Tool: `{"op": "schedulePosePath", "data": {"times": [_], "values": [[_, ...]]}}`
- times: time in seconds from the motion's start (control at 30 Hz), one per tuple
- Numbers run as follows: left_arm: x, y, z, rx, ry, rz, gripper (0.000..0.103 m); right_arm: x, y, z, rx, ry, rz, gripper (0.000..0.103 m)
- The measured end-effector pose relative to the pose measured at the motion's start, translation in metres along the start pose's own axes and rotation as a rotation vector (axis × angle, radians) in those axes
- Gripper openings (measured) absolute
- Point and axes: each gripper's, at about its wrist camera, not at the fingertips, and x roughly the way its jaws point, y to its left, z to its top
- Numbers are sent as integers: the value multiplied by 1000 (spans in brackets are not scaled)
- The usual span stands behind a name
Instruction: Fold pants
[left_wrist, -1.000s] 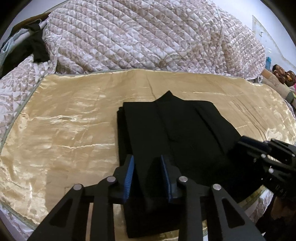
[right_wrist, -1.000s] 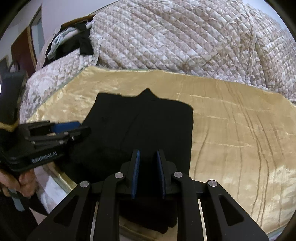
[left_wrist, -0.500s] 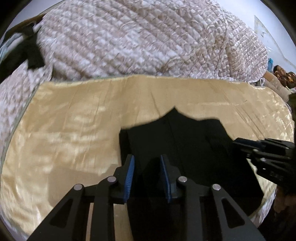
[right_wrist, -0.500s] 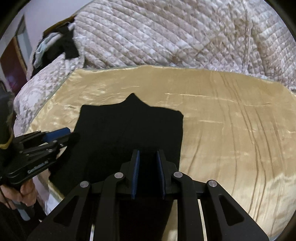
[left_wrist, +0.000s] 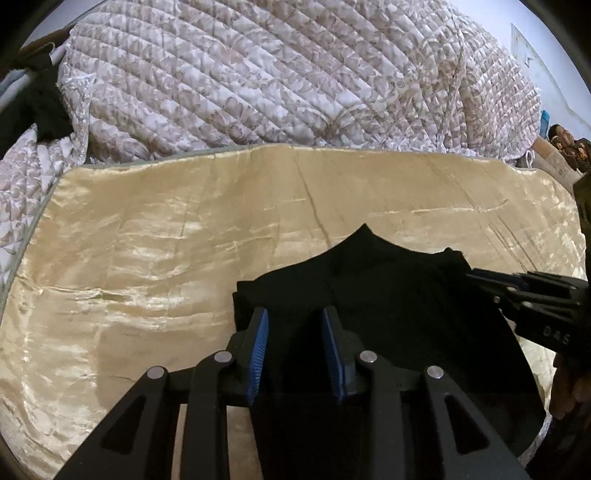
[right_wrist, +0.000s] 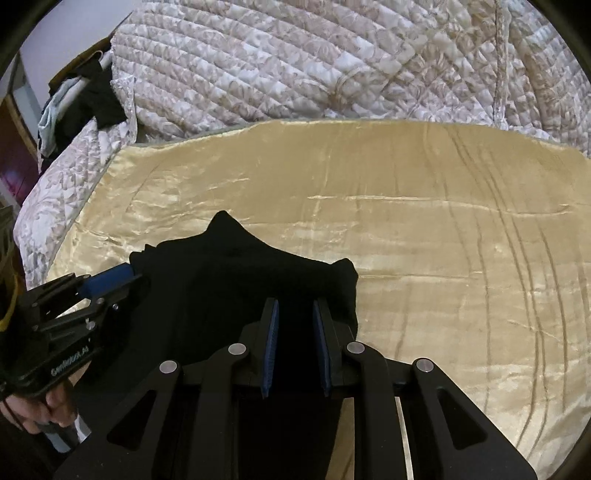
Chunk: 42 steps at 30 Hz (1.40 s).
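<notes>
On gold sheet (left_wrist: 155, 258): black pants (left_wrist: 388, 295) partly folded, near edge clamped in left gripper (left_wrist: 297, 347) and right gripper (right_wrist: 295, 343); final fold likely left.

Left claw (left_wrist: 297, 330) and right claw (right_wrist: 294, 319) side by side, both level, blue pads parted, fabric between them

We saw bed covered by shiny gold satin sheet (left_wrist: 155, 266) (right_wrist: 424, 236), creased. Folded black pants (left_wrist: 388, 295) (right_wrist: 229, 288) lay directly on sheet near front edge. Bulky quilted white-and-beige floral comforter (left_wrist: 280, 74) (right_wrist: 332, 62) was heaped along far side, with dark clothes (right_wrist: 96, 99) piled at far left corner.
</notes>
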Motion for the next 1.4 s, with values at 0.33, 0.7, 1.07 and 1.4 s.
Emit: {"op": "schedulePosePath", "data": {"times": [0.33, 0.7, 1.07, 1.4], "values": [[-25, -1, -26, 27, -11, -14, 34, -41, 4, -28, -52, -65, 79, 19], [-24, 6, -38, 23, -11, -11, 42, -37, 13, -42, -134, -42, 74, 20], [-23, 32, -38, -86, 14, -111, 52, -41, -17, -37, 10, -49, 77, 21], [-13, 43, -50, -207, 77, -290, 61, -30, -38, -42, 180, 20, 249, 58]]}}
